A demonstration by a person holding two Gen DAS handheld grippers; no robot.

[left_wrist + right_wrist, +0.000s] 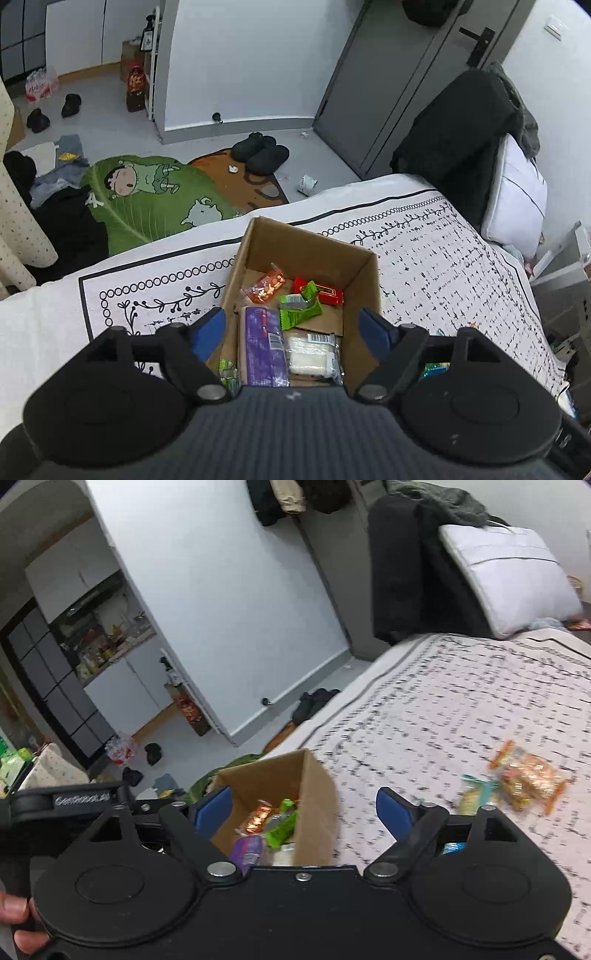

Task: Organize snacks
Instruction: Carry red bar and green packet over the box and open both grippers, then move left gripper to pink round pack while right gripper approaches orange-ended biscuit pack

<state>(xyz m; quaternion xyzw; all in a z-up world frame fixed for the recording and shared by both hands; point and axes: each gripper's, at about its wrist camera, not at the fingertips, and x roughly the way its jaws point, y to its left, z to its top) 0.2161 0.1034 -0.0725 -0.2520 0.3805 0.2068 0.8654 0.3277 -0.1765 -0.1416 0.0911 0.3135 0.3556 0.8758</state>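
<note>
An open cardboard box (pixel 364 273) stands on the patterned bedspread (pixel 443 258). Inside lie a purple packet (pixel 263 345), a white packet (pixel 312 352), a green wrapper (pixel 301 308), a red bar (pixel 325 291) and an orange packet (pixel 267 286). My left gripper (pixel 293 328) hangs open above the box with nothing between its blue pads. In the right wrist view the box (pixel 314 805) sits low in the middle and my right gripper (pixel 304 808) is open over it, empty. An orange snack bag (pixel 532 775) and a small teal-tipped packet (pixel 474 794) lie on the bedspread (pixel 461 709) to the right.
The bed's edge runs just behind the box; beyond it the floor holds a green cartoon rug (pixel 147 192), dark slippers (pixel 262 151) and clothes. A dark chair (pixel 454 136) and a white pillow (pixel 517 192) stand at the bed's far right. A hand (pixel 18 923) grips the left tool.
</note>
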